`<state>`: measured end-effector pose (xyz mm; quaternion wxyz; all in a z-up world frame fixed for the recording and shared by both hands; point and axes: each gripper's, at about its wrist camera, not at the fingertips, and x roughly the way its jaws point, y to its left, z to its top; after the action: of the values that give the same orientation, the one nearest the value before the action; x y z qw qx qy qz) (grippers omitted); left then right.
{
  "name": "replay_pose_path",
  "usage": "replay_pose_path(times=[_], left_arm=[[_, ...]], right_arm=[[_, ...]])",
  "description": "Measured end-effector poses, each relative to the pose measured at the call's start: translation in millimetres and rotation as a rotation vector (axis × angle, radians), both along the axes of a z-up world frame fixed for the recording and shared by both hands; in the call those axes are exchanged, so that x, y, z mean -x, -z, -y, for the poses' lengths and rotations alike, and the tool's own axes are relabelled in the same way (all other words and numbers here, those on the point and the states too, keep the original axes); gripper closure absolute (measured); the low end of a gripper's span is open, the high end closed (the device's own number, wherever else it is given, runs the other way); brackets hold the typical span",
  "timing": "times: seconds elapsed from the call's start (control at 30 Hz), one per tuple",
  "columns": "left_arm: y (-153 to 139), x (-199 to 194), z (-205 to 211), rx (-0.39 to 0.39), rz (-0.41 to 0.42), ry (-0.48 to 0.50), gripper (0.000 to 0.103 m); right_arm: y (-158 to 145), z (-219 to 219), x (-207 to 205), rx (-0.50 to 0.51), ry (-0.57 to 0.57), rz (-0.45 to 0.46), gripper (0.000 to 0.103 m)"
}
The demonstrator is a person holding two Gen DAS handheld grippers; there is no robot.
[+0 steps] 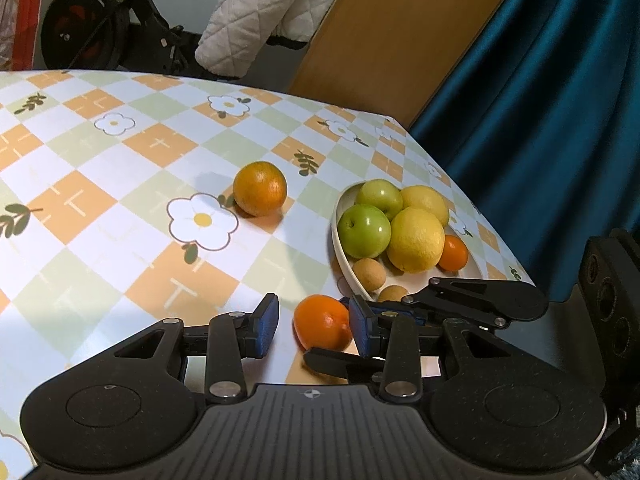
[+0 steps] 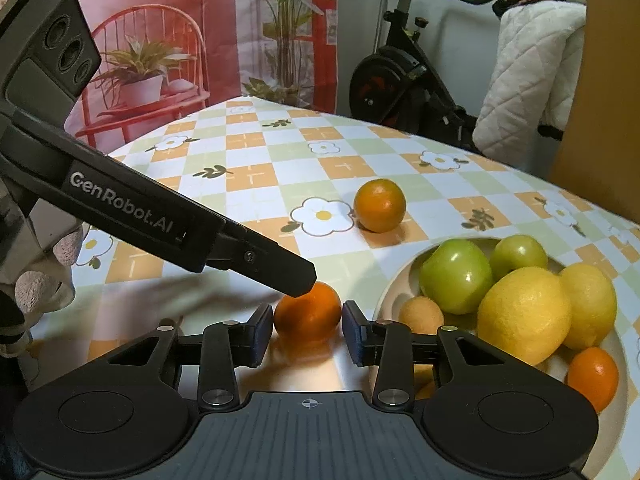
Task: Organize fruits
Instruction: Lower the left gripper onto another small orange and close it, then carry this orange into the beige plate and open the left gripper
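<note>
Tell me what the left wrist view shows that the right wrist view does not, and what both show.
Only the left wrist view shows the blue curtain beside the table and a second small tan fruit at the bowl's near rim.

Only the right wrist view shows the red backdrop with a plant and chair, and the left claw's long black body from outside, its tip over the near orange.

Both show the checked tablecloth, the far orange, the bowl with green apples, lemons and a small orange, the exercise bike and the white quilted cloth.
</note>
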<state>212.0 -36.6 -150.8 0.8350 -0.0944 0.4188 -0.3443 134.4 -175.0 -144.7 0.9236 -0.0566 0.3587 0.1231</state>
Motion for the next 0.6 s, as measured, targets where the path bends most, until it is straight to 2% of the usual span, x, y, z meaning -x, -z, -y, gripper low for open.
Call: replay_pose_path(times=[0.37,0.6], left_arm=[[14.1,3.0,3.8,0.011,-0.053,-0.004,0.063],[6.8,7.8,6.3,0.01,-0.032,-0.011,0.064]], right_arm=[[3.0,2.6,3.2,-0.048,0.001,0.002,0.07],[-3.6,1.0,9.7,-0.065,-0.007,0.034,0.07]])
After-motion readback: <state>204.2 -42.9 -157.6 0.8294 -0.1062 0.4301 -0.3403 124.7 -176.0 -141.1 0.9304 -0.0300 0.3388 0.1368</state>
